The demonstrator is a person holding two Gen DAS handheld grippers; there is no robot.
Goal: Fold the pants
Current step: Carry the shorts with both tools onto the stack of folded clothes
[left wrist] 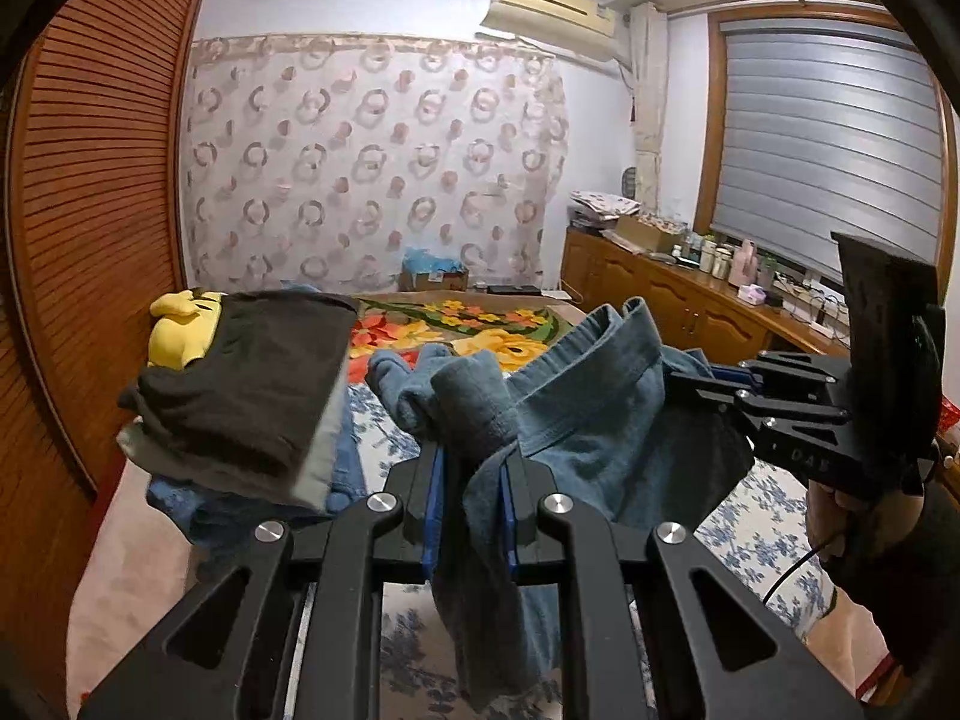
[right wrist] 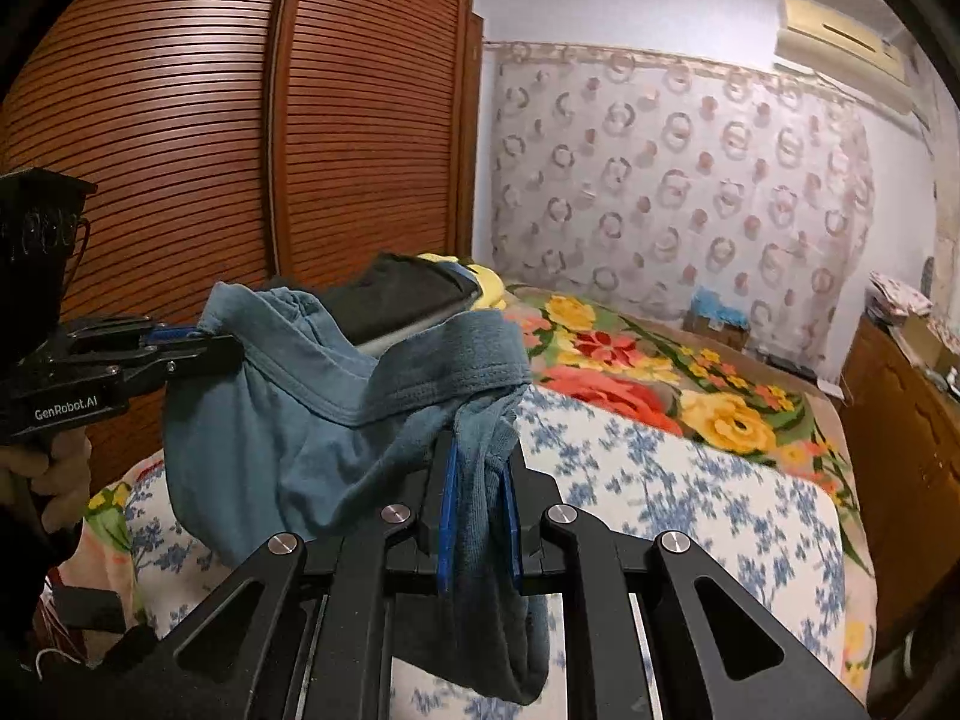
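Note:
Blue-grey pants [left wrist: 576,414] hang in the air above the bed, stretched by the waistband between my two grippers. My left gripper [left wrist: 471,468] is shut on one bunched end of the waistband; it also shows at the left of the right wrist view [right wrist: 207,339]. My right gripper [right wrist: 480,468] is shut on the other end, and it shows at the right of the left wrist view [left wrist: 678,384]. The pants [right wrist: 312,420] sag in a loop between them, with cloth hanging down past the fingers.
A bed with a blue-flowered sheet [right wrist: 690,480] and a bright floral blanket [left wrist: 480,324] lies below. A stack of folded dark clothes [left wrist: 252,396] rests on a yellow plush toy [left wrist: 180,330] at the left. A slatted wooden wardrobe [right wrist: 210,120] stands left, a wooden sideboard [left wrist: 678,294] right.

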